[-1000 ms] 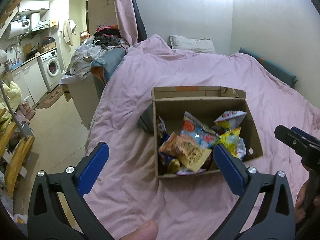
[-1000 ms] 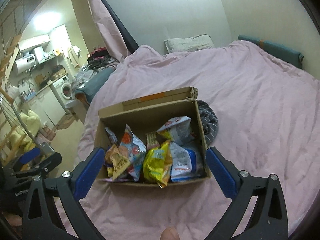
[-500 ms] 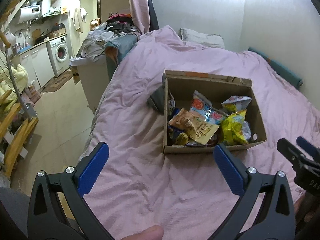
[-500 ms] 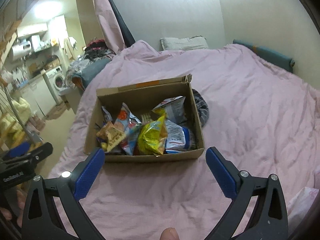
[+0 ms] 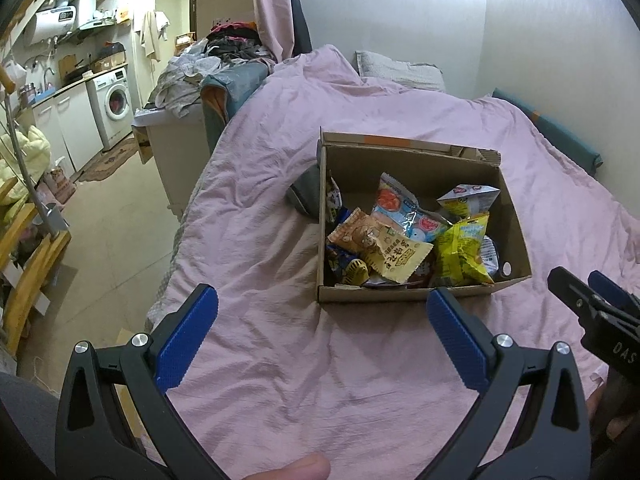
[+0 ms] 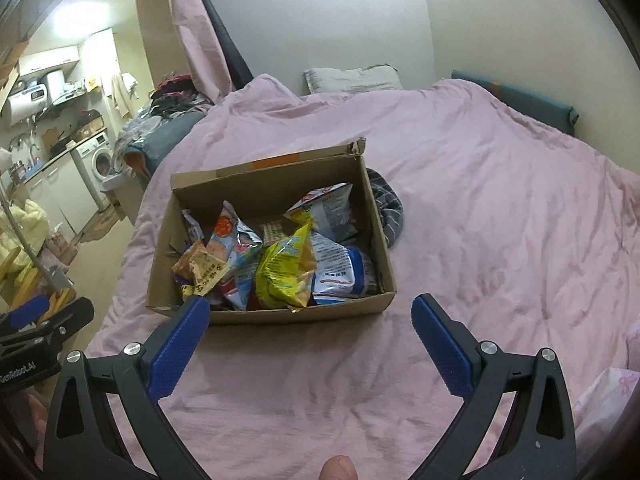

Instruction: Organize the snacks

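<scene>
Pink bedspread (image 5: 280,240) beneath and ahead of fingers. Grey pillow (image 6: 352,79) far ahead by wall. Washing machine (image 5: 114,102) far left. Clothes heap (image 5: 208,68) left-ahead.

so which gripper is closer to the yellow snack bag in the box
Right. The right gripper, open, sits just before the cardboard box, facing the yellow snack bag. The left gripper, also open, sits off the box's left corner.
</scene>
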Demonstrator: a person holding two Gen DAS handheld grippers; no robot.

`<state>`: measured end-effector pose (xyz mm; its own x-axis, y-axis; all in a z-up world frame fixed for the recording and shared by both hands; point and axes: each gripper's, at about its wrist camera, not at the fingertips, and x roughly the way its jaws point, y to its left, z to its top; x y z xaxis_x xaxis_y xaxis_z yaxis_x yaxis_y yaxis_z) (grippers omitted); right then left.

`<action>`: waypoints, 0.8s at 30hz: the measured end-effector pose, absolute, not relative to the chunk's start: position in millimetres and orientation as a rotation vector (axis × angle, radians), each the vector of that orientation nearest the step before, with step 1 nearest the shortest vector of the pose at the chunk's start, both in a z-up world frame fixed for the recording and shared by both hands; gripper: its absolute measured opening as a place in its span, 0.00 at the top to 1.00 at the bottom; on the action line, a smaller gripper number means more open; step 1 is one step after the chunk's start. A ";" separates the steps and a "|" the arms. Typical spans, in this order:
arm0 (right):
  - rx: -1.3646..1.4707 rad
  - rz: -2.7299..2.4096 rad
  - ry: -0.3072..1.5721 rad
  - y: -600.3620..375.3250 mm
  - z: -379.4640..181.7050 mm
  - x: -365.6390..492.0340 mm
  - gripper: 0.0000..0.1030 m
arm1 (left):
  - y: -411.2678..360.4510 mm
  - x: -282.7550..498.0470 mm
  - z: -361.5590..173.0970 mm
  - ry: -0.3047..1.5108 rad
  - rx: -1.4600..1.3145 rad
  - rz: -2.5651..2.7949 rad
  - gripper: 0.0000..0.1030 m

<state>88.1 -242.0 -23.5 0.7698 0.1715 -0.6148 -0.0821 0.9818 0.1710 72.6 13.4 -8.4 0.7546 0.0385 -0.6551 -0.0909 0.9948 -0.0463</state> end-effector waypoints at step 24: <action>0.135 0.142 0.673 -244.4 -23.2 87.8 0.00 | 13.7 73.1 -8.5 0.715 -0.082 0.072 0.00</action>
